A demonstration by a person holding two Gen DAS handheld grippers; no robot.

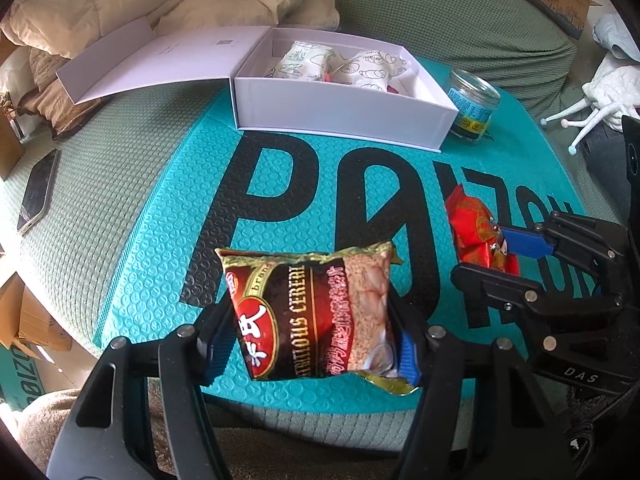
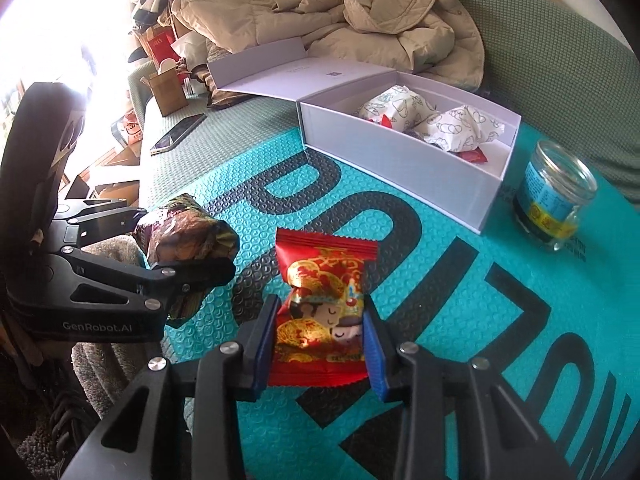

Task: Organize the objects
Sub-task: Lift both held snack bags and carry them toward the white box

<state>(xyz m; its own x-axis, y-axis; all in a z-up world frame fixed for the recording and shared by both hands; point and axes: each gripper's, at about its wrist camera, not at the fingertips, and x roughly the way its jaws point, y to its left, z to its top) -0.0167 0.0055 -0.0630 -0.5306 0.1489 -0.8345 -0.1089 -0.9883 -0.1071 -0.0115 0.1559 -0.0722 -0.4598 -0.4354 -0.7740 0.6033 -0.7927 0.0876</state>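
My left gripper [image 1: 312,336] is shut on a dark red cereal packet [image 1: 308,312] and holds it above the teal mat [image 1: 160,240]. It also shows in the right wrist view [image 2: 188,248], at the left. My right gripper [image 2: 320,340] is shut on a red snack packet [image 2: 324,300]; in the left wrist view this packet [image 1: 476,228] is at the right. An open white box [image 1: 344,116] at the back holds two white wrapped pastries [image 1: 340,66]; in the right wrist view the box [image 2: 400,168] also holds small red packets.
A glass jar [image 1: 474,106] with a blue label stands right of the box, also in the right wrist view [image 2: 554,196]. A phone [image 1: 38,190] lies on the green cushion at the left. A beige jacket [image 2: 340,12] is heaped behind the box. Cardboard boxes stand around.
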